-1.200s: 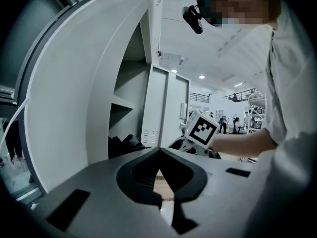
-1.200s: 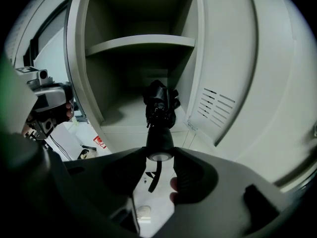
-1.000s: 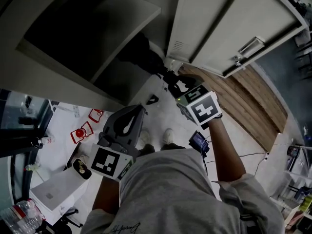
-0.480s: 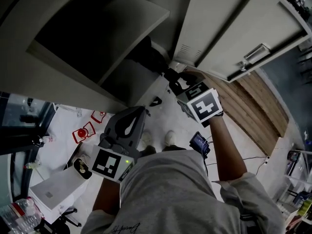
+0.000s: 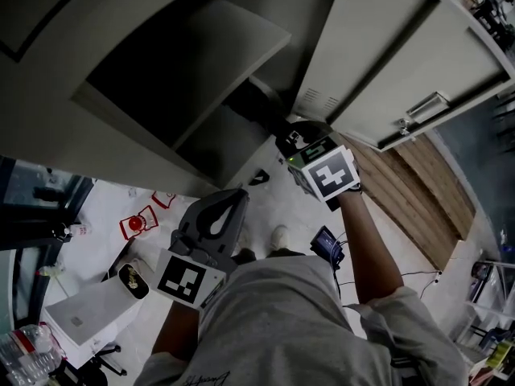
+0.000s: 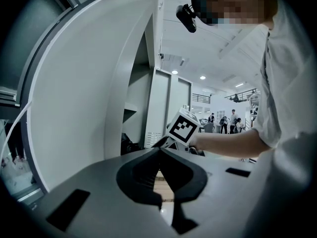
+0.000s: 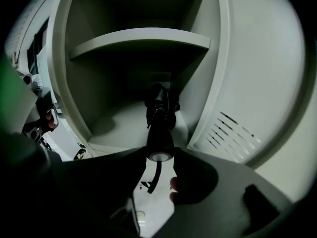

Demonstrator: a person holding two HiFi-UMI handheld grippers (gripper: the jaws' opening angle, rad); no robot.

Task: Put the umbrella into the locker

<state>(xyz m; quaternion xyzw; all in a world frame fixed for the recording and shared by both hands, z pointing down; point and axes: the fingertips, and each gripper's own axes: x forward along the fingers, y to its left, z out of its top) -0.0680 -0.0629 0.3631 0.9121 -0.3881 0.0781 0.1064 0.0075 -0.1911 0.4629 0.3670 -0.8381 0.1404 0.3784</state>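
Open locker bay beneath shelf; door wide at right.

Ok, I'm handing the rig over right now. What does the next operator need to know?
Right gripper: shut on the handle end of the umbrella, pointing into the locker.
Left gripper: shut, empty, held back from the locker.
Umbrella: front part under the shelf, in the lower compartment; door open.
Done: umbrella picked up, partly in.
Left: push it fully in, set it down, release, withdraw.

The head view looks steeply down over left tool and right tool onto the locker. The right tool view peers closely into it along the umbrella. The left tool view, level, shows locker and right tool.
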